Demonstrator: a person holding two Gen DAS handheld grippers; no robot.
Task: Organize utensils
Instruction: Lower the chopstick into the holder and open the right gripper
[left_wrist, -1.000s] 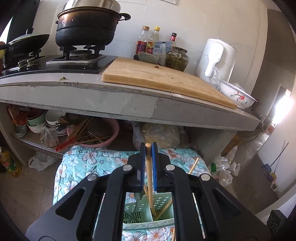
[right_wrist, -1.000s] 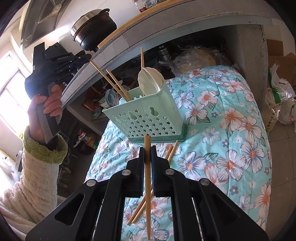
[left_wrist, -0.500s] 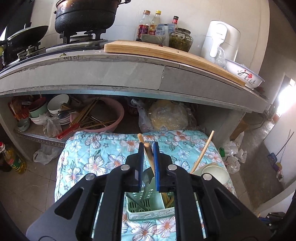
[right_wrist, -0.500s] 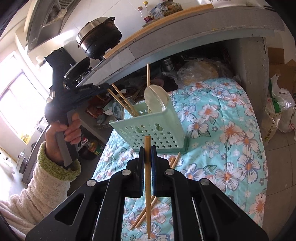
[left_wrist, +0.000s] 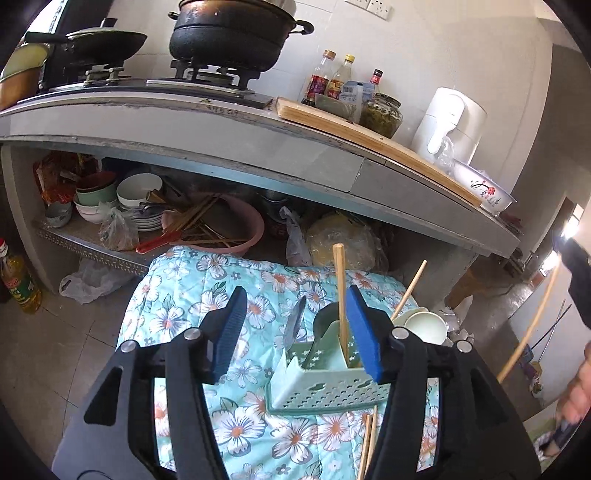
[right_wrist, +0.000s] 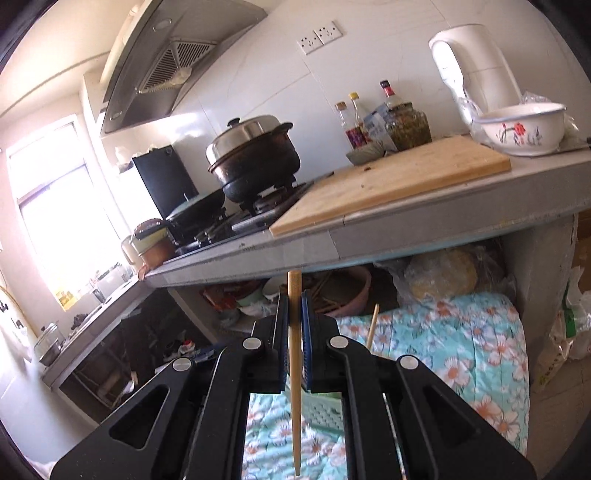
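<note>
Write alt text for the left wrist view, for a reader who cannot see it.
The left gripper hangs open above a pale green utensil caddy on a floral cloth, with one wooden chopstick standing upright in the caddy between the blue finger pads. Behind is a kitchen counter with a black pot.

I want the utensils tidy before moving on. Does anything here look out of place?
Yes. Two chopsticks lie loose on the floral cloth just in front of the green utensil basket, not inside it. The right gripper holds one more chopstick, also not in the basket.
</note>
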